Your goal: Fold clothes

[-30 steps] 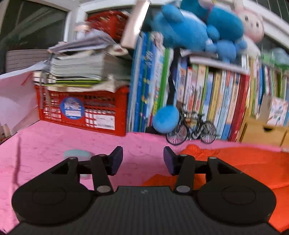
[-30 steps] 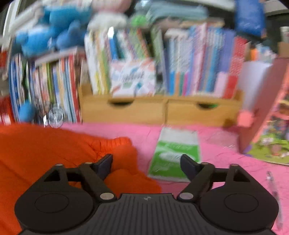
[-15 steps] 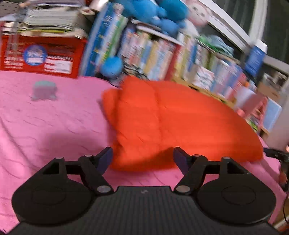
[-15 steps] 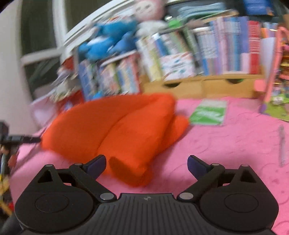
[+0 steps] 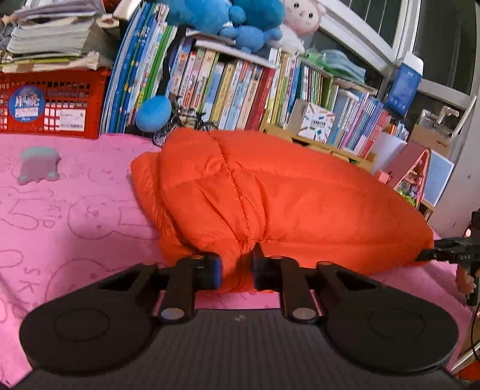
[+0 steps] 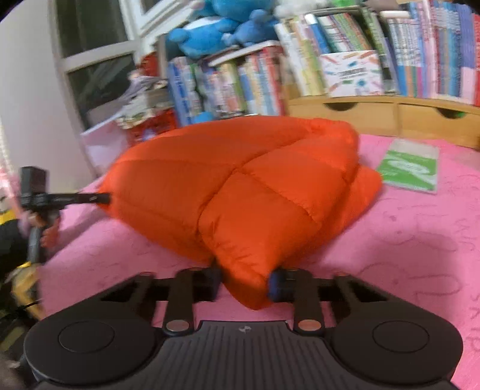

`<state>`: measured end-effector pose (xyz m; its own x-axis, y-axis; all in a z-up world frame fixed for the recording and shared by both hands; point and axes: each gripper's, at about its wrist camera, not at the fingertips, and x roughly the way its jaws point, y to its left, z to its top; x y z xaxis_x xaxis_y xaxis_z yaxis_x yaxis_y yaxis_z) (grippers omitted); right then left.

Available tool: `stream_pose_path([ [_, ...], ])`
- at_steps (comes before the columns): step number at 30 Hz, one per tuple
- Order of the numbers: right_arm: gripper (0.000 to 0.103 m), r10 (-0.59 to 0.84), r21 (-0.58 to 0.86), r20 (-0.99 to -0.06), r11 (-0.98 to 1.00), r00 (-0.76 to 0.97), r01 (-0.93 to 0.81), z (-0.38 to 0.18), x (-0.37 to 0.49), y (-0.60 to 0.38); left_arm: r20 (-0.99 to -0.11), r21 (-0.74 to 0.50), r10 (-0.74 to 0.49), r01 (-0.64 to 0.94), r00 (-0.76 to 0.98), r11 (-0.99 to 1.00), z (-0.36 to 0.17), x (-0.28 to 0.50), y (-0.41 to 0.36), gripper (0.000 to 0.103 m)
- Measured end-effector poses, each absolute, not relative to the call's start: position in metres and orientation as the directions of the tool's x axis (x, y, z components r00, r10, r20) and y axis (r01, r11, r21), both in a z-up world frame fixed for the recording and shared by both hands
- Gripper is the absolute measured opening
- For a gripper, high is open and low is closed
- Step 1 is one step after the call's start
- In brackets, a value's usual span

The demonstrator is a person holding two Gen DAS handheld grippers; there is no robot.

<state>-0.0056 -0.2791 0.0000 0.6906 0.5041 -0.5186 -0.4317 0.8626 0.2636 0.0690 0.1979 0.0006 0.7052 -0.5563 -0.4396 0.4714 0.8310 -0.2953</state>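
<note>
Jacket [image 5: 270, 195], orange and puffy, lies on pink cloth [image 5: 75, 216]; left gripper [image 5: 235, 271] clamps its 6 o'clock cuff, right gripper [image 6: 244, 283] clamps another corner

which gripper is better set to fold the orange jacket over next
Neither clearly: the left gripper pinches a gathered cuff of the orange puffer jacket, and the right gripper clamps the opposite folded end, so both likely lift together.

Ahead of you a crowded bookshelf [image 5: 240, 87] lines the back, plush toys [image 5: 228, 18] on top; a red crate [image 5: 51, 102] stands at its left. White-framed windows [image 5: 390, 27] show dark; a pink cloth [image 5: 75, 216] covers the tabletop.
</note>
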Motion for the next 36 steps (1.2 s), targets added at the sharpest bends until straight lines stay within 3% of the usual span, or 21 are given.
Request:
stream_pose_path([
  [4,0.023,0.512,0.199,-0.531,0.850,0.675,-0.489,0.012,-0.028,-0.270,-0.415,-0.307,-0.595,0.509,0.689,0.804,0.016,0.045,0.203,0.013],
  [8,0.022,0.474,0.154,-0.538,0.868,0.697,-0.472,0.019,-0.046,-0.276,-0.424,-0.237,-0.589,0.543,0.688,0.805,0.024,0.019,0.205,0.014],
  [12,0.022,0.426,0.151,-0.553,0.897,0.716,-0.416,0.015,-0.056,-0.290,-0.483,-0.270,-0.558,0.492,0.675,0.828,0.009,0.010,0.211,0.014],
  [20,0.022,0.399,0.144,-0.525,0.912,0.752,-0.384,0.015,-0.092,-0.285,-0.463,-0.269,-0.483,0.401,0.743,0.876,0.017,-0.029,0.227,0.021],
  [22,0.028,0.322,0.124,-0.542,0.944,0.776,-0.305,0.012,-0.092,-0.288,-0.443,-0.261,-0.413,0.326,0.796,0.909,0.026,-0.031,0.234,0.029],
  [25,0.056,0.190,0.041,-0.506,0.980,0.841,-0.197,0.017,-0.101,-0.281,-0.395,-0.192,-0.237,0.173,0.887,0.966,0.043,-0.035,0.236,0.041],
  [26,0.057,0.145,0.013,-0.489,0.987,0.860,-0.159,0.019,-0.103,-0.278,-0.365,-0.148,-0.165,0.118,0.916,0.982,0.050,-0.038,0.231,0.052],
  [29,0.082,-0.019,-0.176,-0.328,0.983,0.944,-0.041,0.032,-0.118,-0.249,-0.252,-0.031,-0.083,0.078,0.964,0.996,0.063,-0.042,0.195,0.073],
  [30,0.092,-0.052,-0.217,-0.253,0.976,0.966,-0.004,0.035,-0.120,-0.237,-0.220,-0.005,-0.080,0.081,0.972,0.997,0.065,-0.041,0.180,0.073],
  [33,0.097,-0.092,-0.257,-0.049,0.963,0.995,0.077,0.044,-0.119,-0.199,-0.178,0.000,-0.100,0.101,0.979,0.995,0.065,-0.025,0.131,0.074],
  [36,0.096,-0.037,-0.149,0.016,0.988,0.999,0.039,0.047,-0.097,-0.167,-0.168,-0.030,-0.116,0.112,0.979,0.993,0.063,-0.007,0.092,0.074],
])
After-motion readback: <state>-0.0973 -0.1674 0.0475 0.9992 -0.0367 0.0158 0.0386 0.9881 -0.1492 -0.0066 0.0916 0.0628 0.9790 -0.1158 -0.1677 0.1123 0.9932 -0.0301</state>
